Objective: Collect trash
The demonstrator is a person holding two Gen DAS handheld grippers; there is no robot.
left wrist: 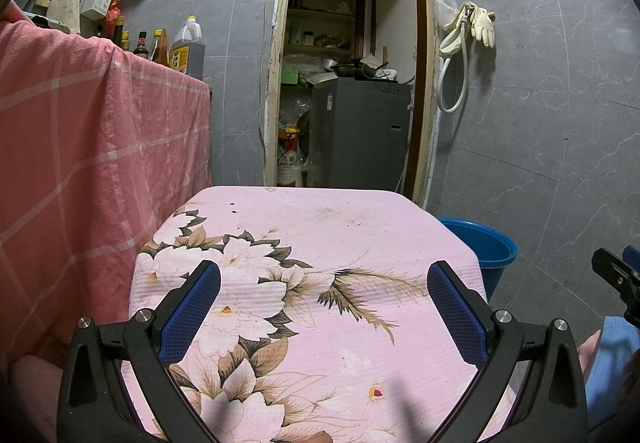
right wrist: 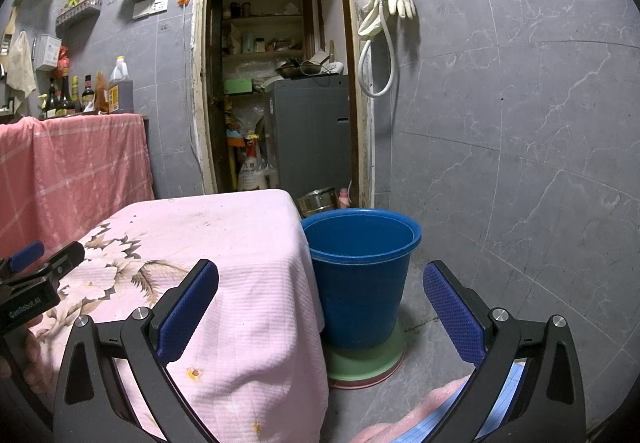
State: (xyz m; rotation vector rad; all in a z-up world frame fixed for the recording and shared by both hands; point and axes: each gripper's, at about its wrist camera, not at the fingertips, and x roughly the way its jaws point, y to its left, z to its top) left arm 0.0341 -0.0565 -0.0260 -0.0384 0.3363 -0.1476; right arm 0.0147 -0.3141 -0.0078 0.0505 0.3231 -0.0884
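Bucket (right wrist: 360, 275) round blue plastic (seemingly empty) | cloth (left wrist: 320, 283) ribbed pink floral | both jaws released

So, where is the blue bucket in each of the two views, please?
Left wrist view: the blue bucket is at the right, mostly hidden behind the far right corner of the pink floral cloth.
Right wrist view: the blue bucket is in the centre, fully seen, standing on the floor beside the cloth-covered table.
Shared landmark: the pale rubber gloves hanging right of the doorway.
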